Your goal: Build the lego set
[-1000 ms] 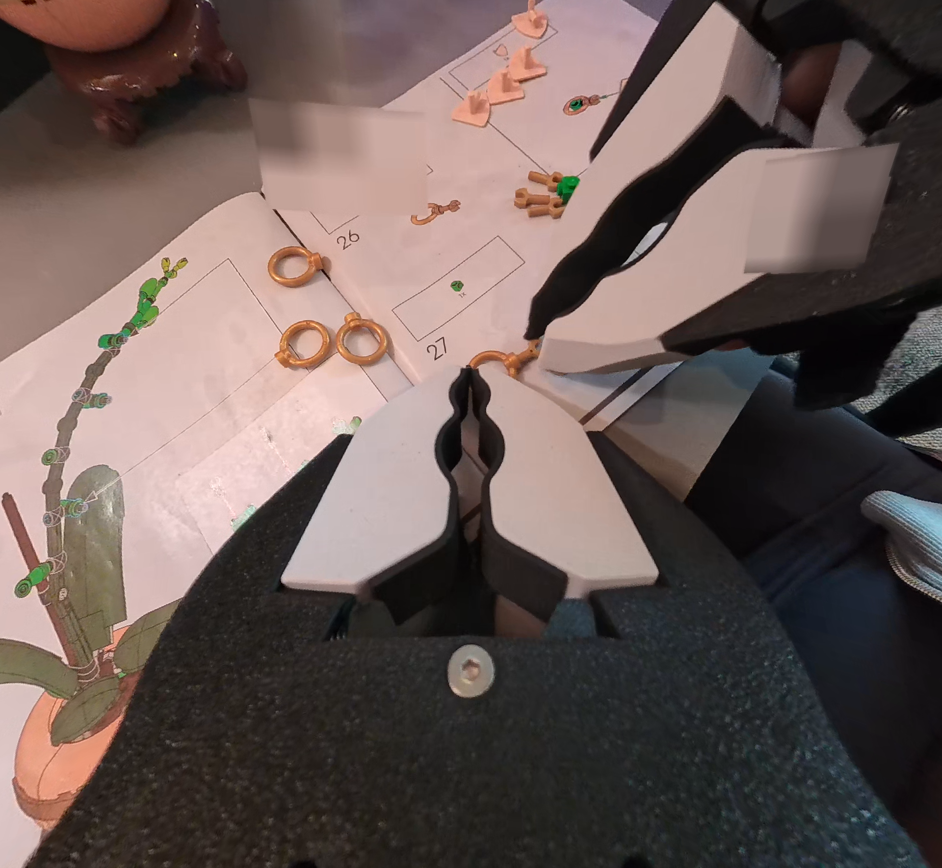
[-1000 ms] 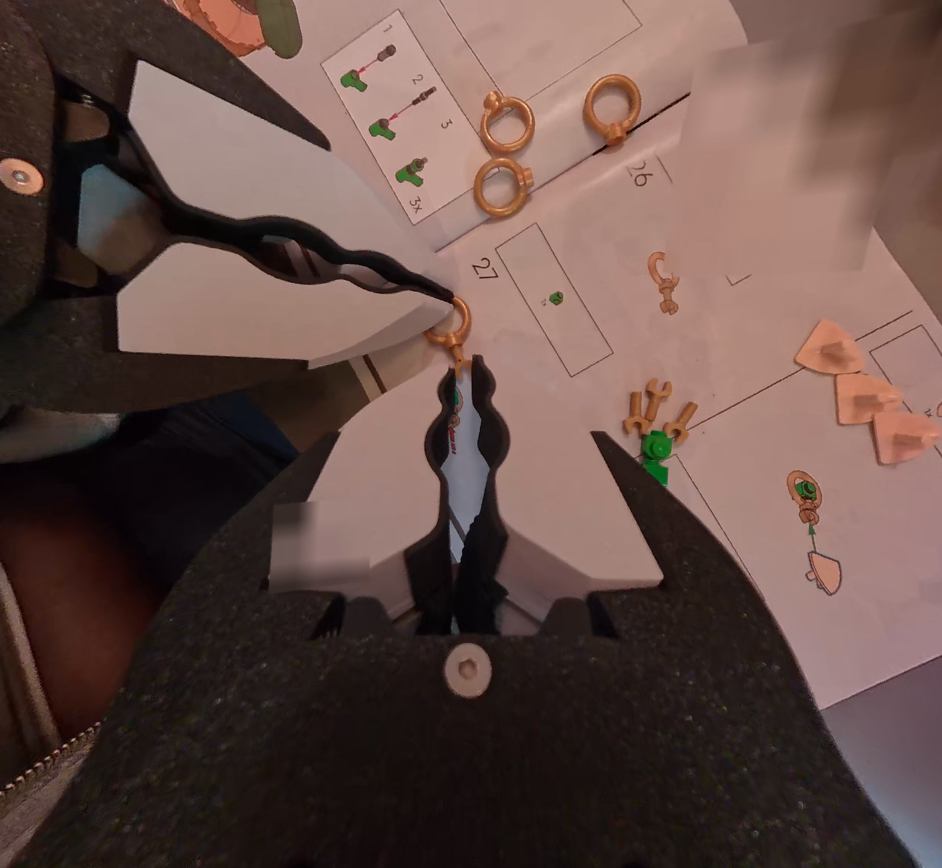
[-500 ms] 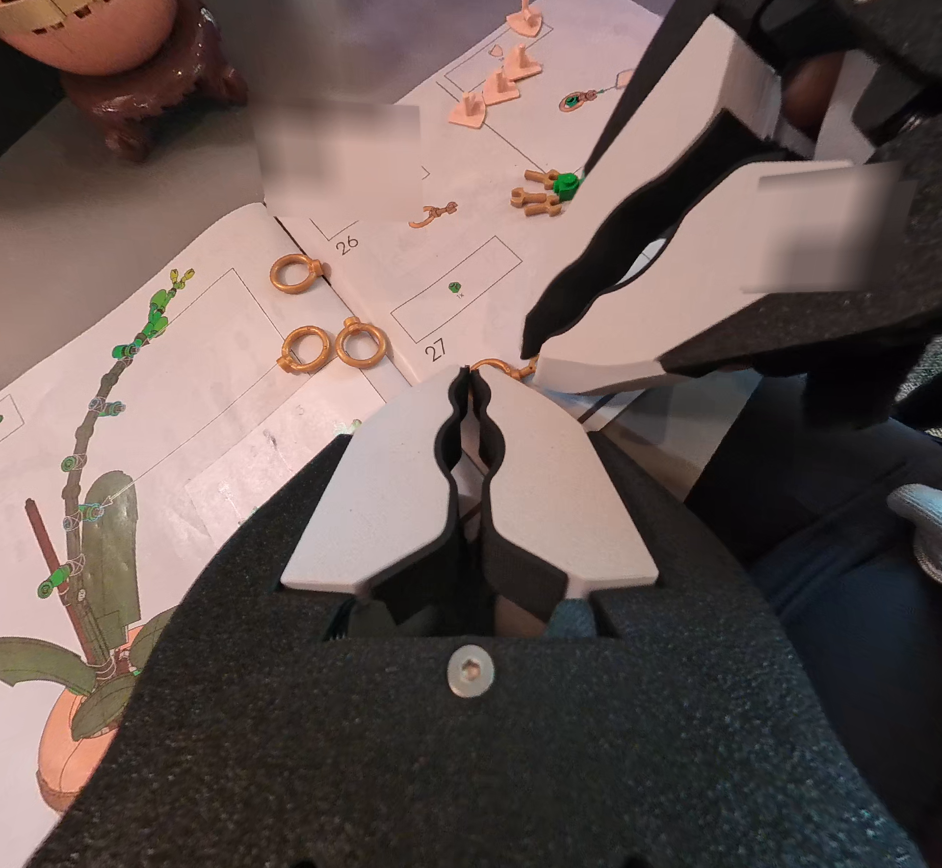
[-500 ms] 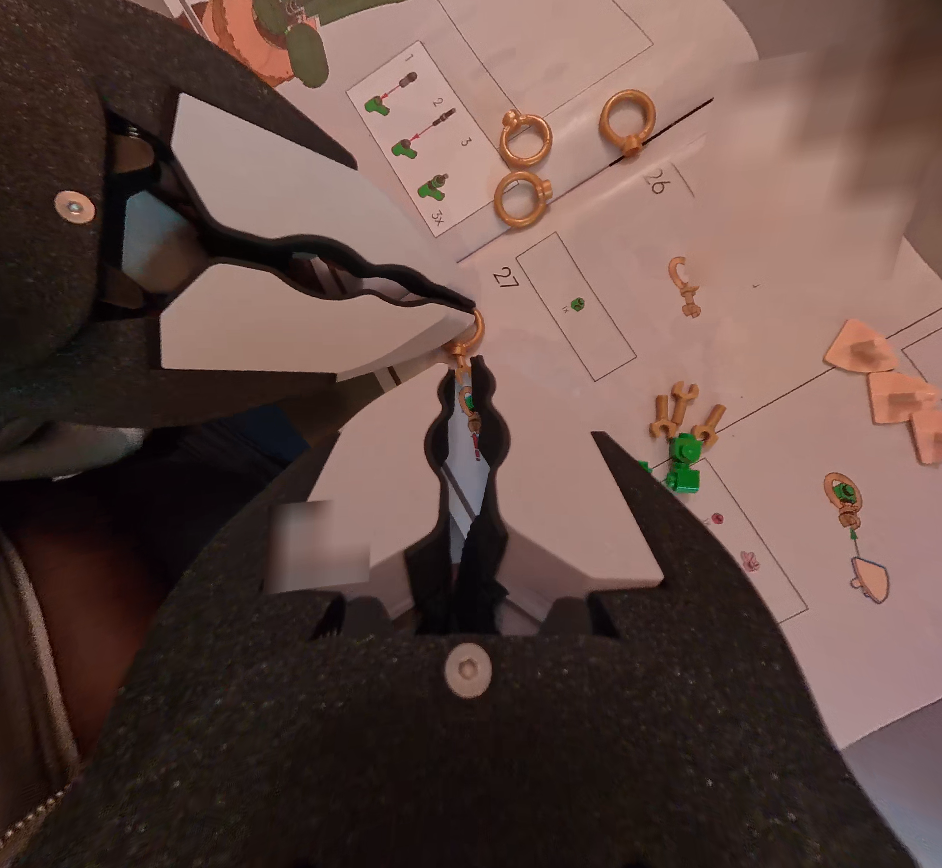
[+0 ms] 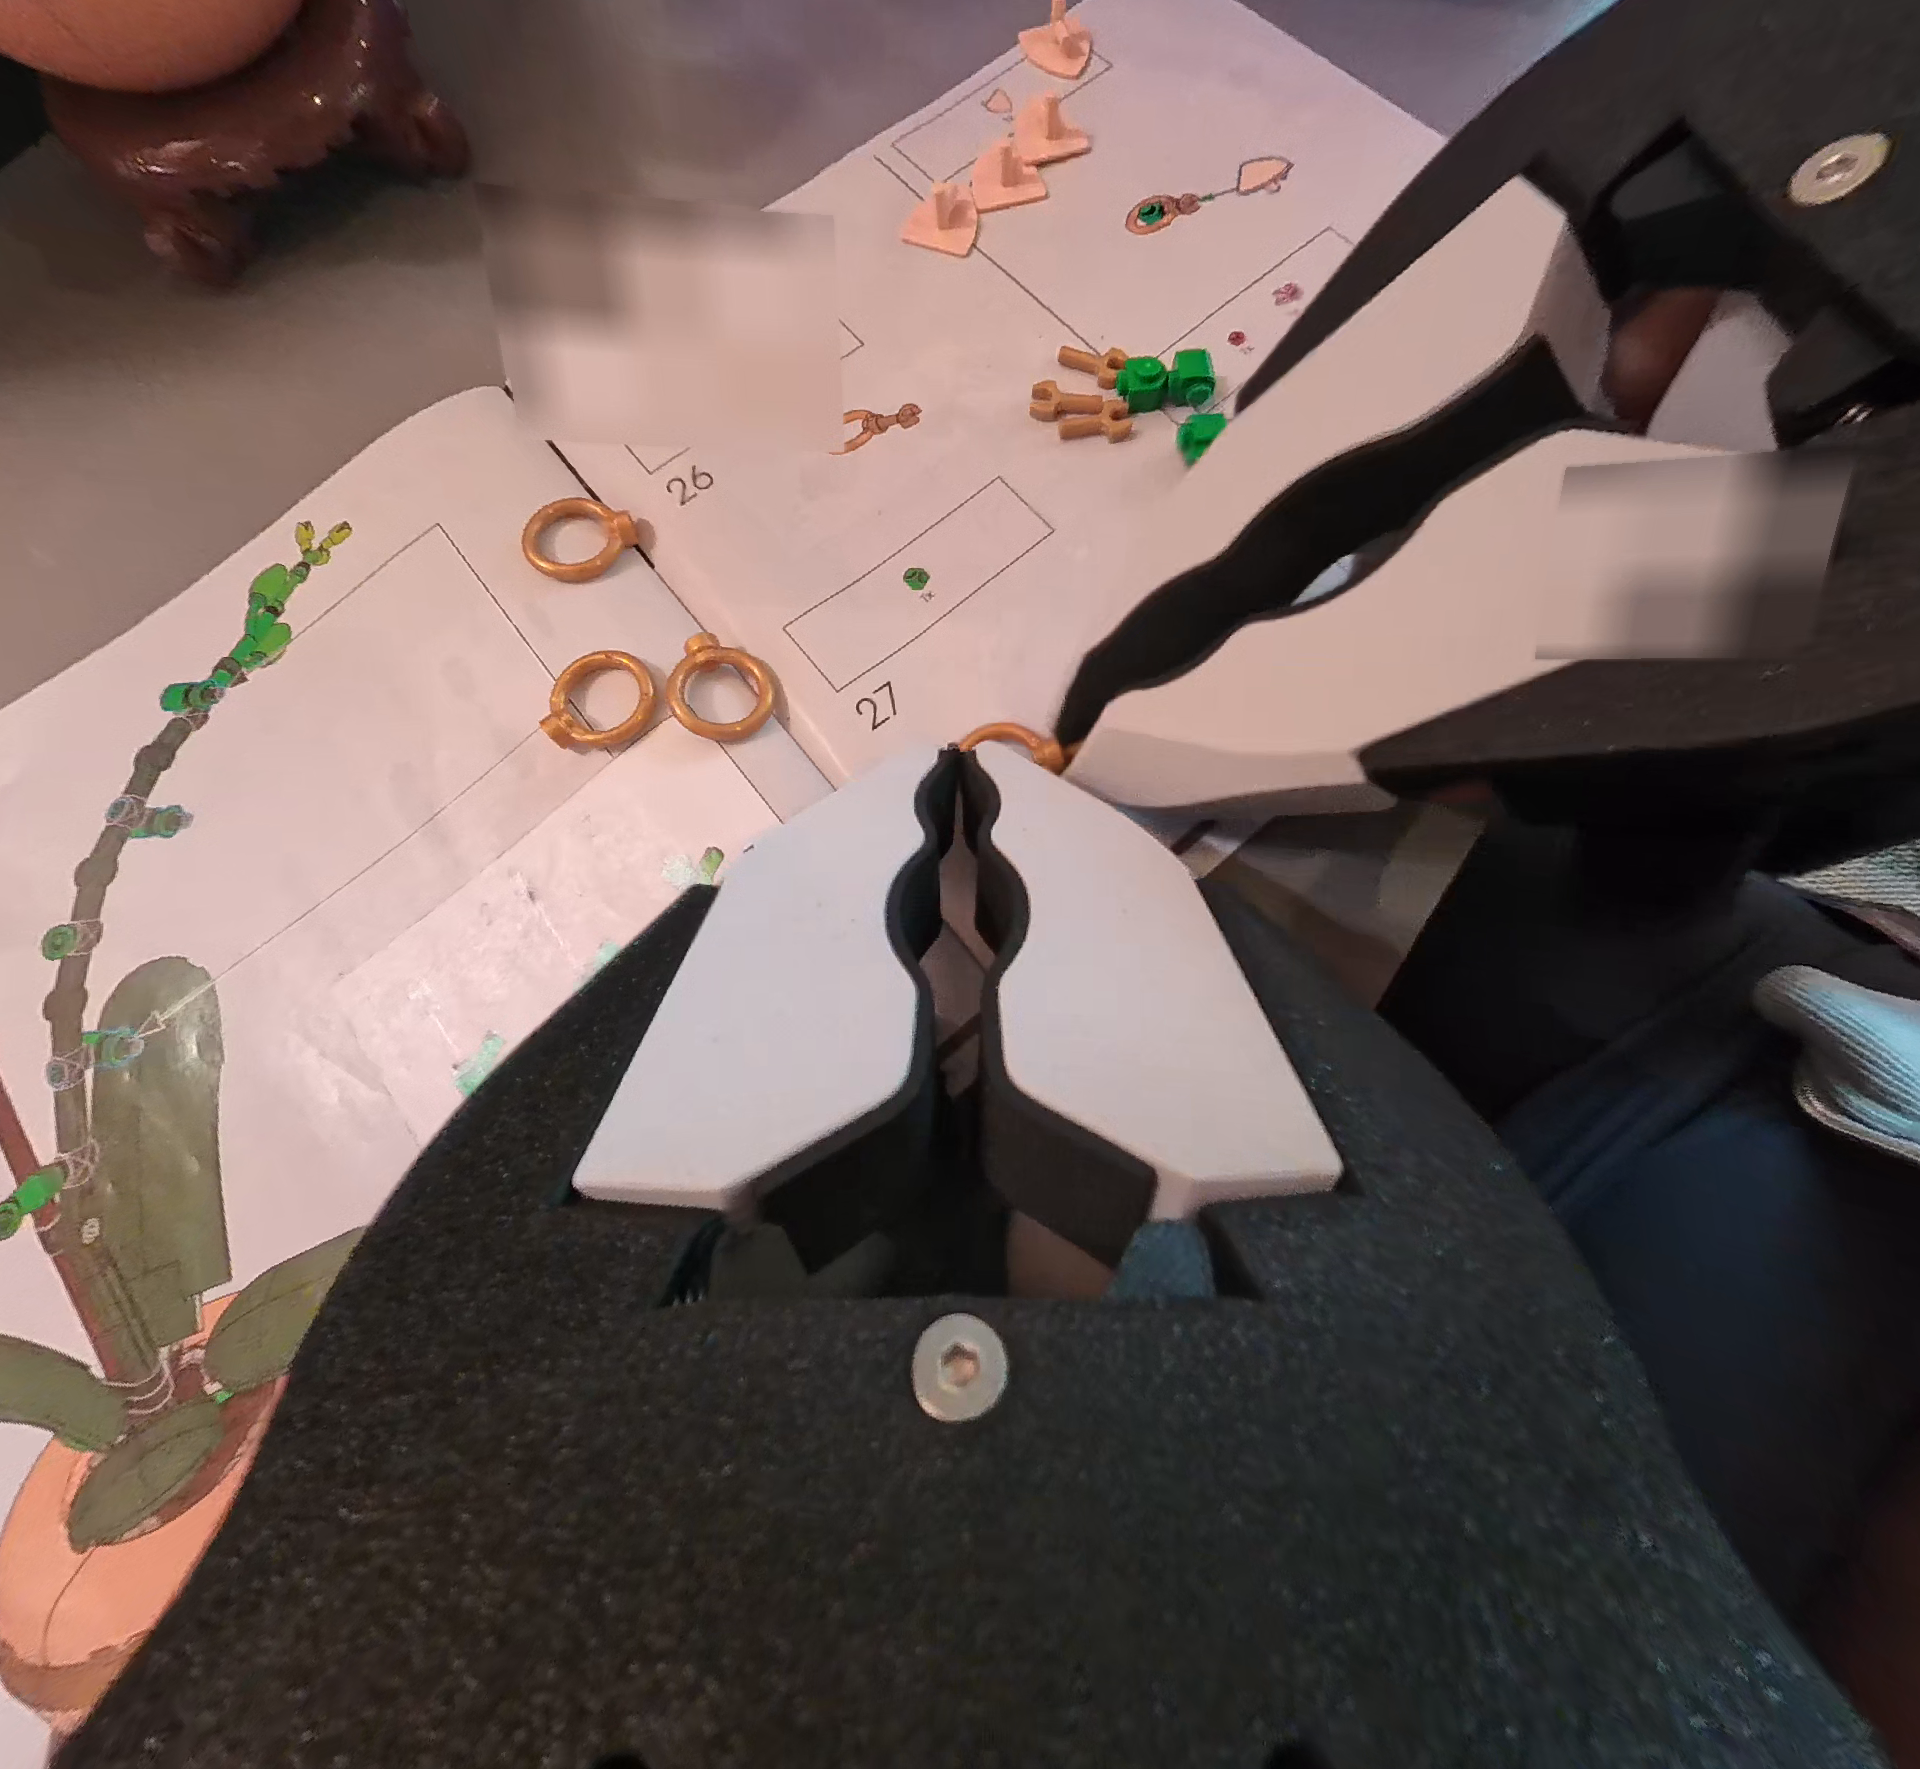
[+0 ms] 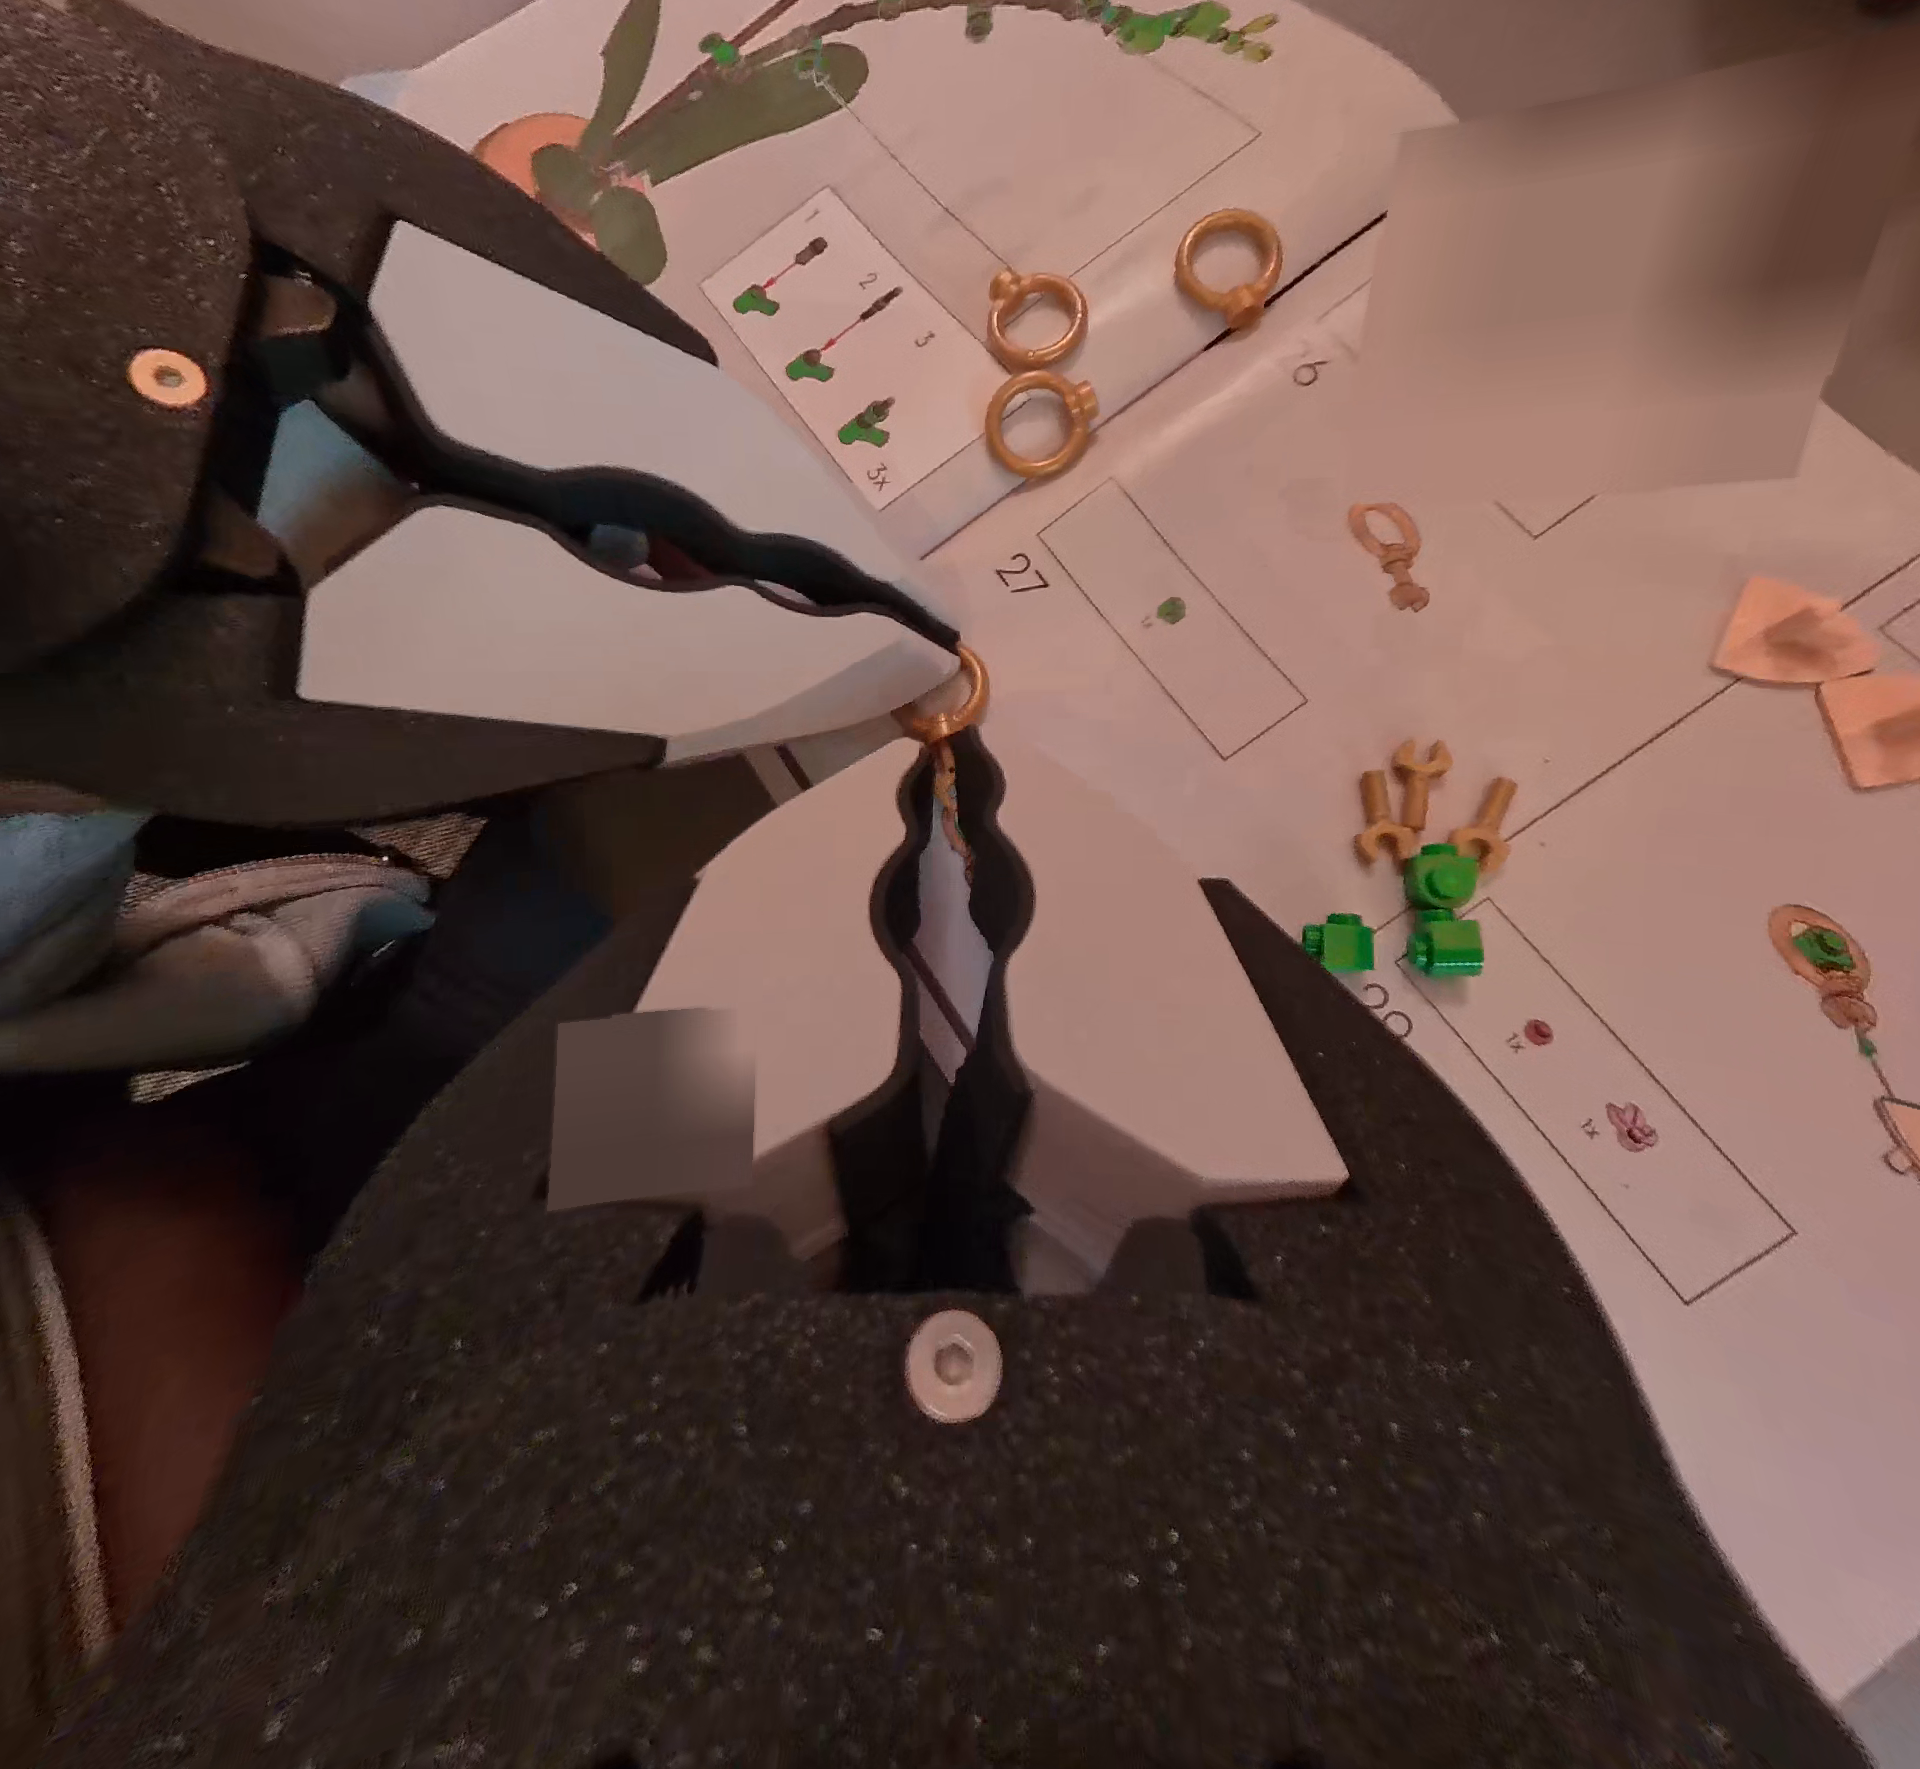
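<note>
A small gold ring piece (image 5: 1003, 735) hangs in the air between both grippers, above the open instruction booklet (image 5: 416, 784). My left gripper (image 5: 956, 761) is shut, and its tips pinch the ring's rim. In the right wrist view the left gripper (image 6: 951, 654) comes in from the left onto the ring (image 6: 964, 691). My right gripper (image 6: 940, 769) is shut on a thin gold stem below the ring's stud. In the left wrist view the right gripper (image 5: 1075, 743) reaches in from the upper right.
On the booklet (image 6: 1143, 161) lie three loose gold rings (image 5: 603, 701) (image 6: 1039, 426), small gold clips (image 5: 1081, 394) (image 6: 1418, 800), green studs (image 5: 1164, 384) (image 6: 1439, 888) and pink petal pieces (image 5: 997, 171) (image 6: 1797, 644). A pink pot model on a brown stand (image 5: 208, 109) sits far left.
Both grippers stay shut on the ring assembly. They have shifted together a little, so more of the booklet and the green studs come into view.
</note>
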`<state>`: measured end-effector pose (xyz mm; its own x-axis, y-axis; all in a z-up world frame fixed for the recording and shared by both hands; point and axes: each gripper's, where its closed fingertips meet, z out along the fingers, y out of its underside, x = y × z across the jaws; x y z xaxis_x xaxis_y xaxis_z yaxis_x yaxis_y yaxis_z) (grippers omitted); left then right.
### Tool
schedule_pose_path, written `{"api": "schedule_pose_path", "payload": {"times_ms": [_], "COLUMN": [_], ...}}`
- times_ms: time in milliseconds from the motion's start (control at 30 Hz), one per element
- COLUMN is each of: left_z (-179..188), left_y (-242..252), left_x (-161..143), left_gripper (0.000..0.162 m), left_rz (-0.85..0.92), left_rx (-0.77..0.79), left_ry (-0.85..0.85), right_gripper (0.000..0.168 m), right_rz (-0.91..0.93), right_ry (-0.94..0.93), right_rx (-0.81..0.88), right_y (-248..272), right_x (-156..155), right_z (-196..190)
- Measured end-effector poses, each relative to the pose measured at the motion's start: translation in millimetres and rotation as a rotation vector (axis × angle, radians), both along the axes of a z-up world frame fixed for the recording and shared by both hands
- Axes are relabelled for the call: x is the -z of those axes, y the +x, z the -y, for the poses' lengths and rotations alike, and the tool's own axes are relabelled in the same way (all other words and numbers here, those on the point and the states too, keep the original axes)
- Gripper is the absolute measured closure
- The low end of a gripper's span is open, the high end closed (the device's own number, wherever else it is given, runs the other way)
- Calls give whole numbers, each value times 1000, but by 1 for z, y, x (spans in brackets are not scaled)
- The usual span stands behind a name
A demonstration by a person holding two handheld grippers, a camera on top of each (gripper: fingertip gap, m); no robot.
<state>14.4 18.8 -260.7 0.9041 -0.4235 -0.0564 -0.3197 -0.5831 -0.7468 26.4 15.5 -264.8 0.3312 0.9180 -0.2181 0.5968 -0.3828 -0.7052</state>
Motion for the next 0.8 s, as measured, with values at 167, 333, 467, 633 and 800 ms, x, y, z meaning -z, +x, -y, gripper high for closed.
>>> {"api": "schedule_pose_path", "payload": {"times_ms": [167,333,467,633,800], "left_z": [0,0,0,0,0], "left_y": [0,0,0,0,0], "left_x": [0,0,0,0,0], "left_gripper": [161,161,161,161,161], "left_rz": [32,49,60,59,50], "left_rx": [6,13,19,26,33], "left_ry": [-17,-28,-34,-34,-30], "right_gripper": [161,152,151,150,153], "right_rz": [3,-9,-8,-2,38], "right_ry": [45,62,79,153,191], "right_rx": [-67,-170,-202,-219,-270], "right_y": [0,0,1,7,12], "right_x": [-1,-2,-1,-7,-3], "right_z": [-3,2,2,-3,-4]}}
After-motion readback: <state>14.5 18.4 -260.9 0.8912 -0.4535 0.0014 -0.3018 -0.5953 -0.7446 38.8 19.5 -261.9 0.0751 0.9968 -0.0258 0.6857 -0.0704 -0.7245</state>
